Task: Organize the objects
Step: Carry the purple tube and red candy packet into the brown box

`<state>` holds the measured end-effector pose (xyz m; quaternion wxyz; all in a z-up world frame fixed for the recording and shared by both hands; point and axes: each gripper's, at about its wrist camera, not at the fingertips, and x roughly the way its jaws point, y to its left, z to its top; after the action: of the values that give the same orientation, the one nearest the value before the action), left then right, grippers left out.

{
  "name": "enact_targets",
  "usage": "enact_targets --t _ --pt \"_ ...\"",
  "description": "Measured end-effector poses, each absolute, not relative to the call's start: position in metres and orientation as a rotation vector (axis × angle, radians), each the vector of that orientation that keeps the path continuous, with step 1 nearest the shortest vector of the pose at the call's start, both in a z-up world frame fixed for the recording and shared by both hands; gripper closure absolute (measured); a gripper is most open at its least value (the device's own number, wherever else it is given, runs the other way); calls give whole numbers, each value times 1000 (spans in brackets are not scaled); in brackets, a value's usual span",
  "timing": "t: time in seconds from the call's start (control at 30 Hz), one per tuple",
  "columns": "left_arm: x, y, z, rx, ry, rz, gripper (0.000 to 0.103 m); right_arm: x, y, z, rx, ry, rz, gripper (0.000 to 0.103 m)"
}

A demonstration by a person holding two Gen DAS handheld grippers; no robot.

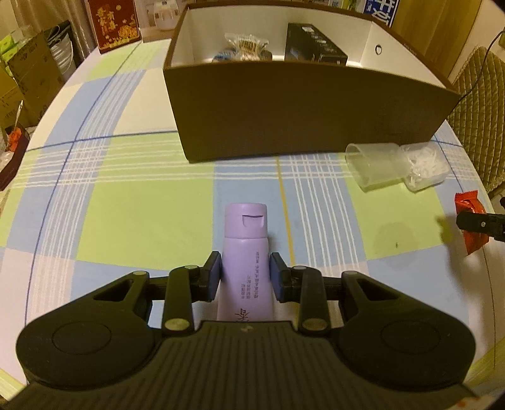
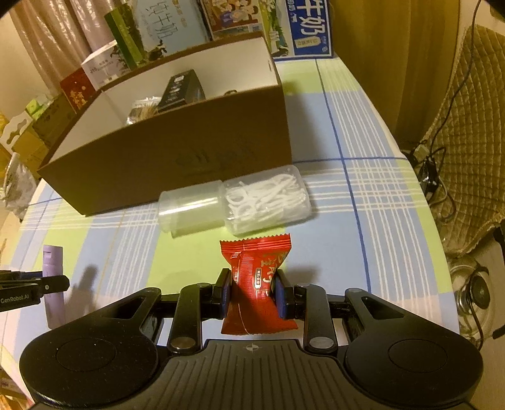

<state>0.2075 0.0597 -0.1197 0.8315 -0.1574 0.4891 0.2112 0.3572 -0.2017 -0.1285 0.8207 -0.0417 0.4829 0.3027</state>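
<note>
1. Bench: covered with a checked cloth in pale green, blue and white blocks, with thin blue and yellow lines. Warm, dim indoor light.
2. Brown box, open top, white inside, stands at the far middle of the bench. Inside: a black carton and a clear wrapped packet.
3. Clear plastic jar lies on its side just in front of the box, white picks bunched at one end.
4. Left claw clenched on a lilac tube, cap pointing toward the box; the tube looks to sit low over the cloth, contact with it not certain.
5. Right claw clenched on a red snack packet, near the jar, on the bench's right side.
6. Room, behind the bench: printed cartons stacked against the wall, a red gift box, pale curtain.
7. Left of bench: cardboard boxes on the floor.
8. Right of bench: chair with quilted olive cover, black cables trailing below it.
</note>
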Motion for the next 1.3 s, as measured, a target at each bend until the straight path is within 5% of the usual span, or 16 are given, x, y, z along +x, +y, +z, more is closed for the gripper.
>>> enact_targets --t 1.3 --pt "294 121 23 -258 689 382 75 415 -69 -22 -62 699 958 78"
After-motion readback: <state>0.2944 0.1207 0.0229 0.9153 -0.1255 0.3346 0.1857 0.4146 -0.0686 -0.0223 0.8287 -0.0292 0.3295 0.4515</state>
